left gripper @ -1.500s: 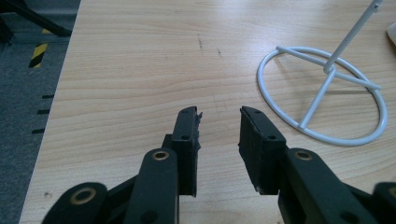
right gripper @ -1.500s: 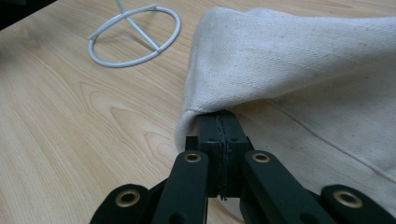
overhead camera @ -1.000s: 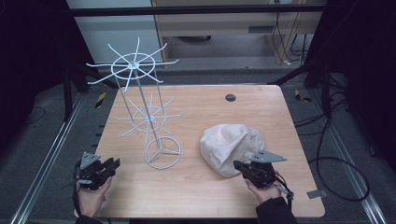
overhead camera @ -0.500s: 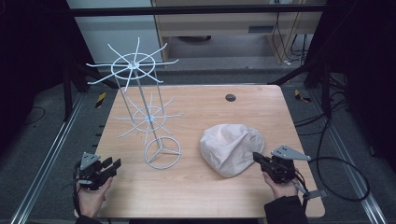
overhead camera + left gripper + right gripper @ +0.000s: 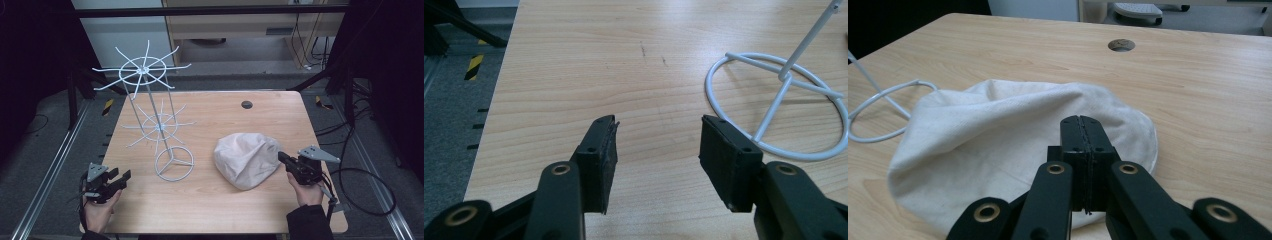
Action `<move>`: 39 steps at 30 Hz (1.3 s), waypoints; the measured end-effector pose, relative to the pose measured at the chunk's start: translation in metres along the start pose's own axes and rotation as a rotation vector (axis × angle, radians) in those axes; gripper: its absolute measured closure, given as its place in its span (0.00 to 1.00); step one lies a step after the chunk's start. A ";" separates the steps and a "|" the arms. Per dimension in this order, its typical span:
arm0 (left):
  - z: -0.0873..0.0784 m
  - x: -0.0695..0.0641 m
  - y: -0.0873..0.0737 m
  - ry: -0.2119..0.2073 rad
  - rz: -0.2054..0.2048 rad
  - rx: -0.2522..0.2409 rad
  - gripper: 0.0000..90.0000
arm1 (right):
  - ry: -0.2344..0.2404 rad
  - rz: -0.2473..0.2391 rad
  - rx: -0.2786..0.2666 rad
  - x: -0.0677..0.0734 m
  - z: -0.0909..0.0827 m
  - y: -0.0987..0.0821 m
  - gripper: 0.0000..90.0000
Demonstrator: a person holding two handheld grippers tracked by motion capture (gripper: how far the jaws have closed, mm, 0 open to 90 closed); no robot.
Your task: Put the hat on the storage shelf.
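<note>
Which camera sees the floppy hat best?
The high view: the whole hat lies on the table. The right gripper view shows it closer, but the right gripper covers part. The left gripper view looks at bare tabletop.

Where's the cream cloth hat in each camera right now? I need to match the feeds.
High view: the cloth hat lies right of centre on the table, just left of the right gripper.
Left gripper view: the hat is not in it.
Right gripper view: the hat spreads across the middle, behind the shut jaws.
Shared landmark: the white wire stand's ring base.
</note>
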State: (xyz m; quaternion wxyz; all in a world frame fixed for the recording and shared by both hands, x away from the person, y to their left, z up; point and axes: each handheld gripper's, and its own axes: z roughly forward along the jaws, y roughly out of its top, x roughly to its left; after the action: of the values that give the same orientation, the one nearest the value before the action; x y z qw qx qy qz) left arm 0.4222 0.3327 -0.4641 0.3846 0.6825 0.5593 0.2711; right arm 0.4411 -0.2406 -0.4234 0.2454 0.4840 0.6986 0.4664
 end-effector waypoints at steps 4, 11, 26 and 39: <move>0.002 0.000 0.000 -0.007 0.006 0.003 0.51 | -0.007 0.001 -0.006 -0.004 0.008 0.008 1.00; 0.003 -0.001 0.000 0.004 0.013 -0.004 0.48 | -0.014 0.021 -0.004 -0.011 0.025 0.018 1.00; 0.003 0.000 0.000 0.007 0.017 -0.001 0.48 | 0.006 0.031 0.016 -0.014 0.073 0.027 1.00; 0.004 0.000 0.000 0.007 0.023 0.001 0.48 | 0.046 0.003 0.043 -0.016 0.091 0.022 1.00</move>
State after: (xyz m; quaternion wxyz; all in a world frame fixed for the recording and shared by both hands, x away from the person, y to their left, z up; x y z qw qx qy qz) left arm 0.4255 0.3320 -0.4659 0.3793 0.6880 0.5530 0.2775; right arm 0.5294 -0.2152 -0.4462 0.2181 0.4795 0.7132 0.4624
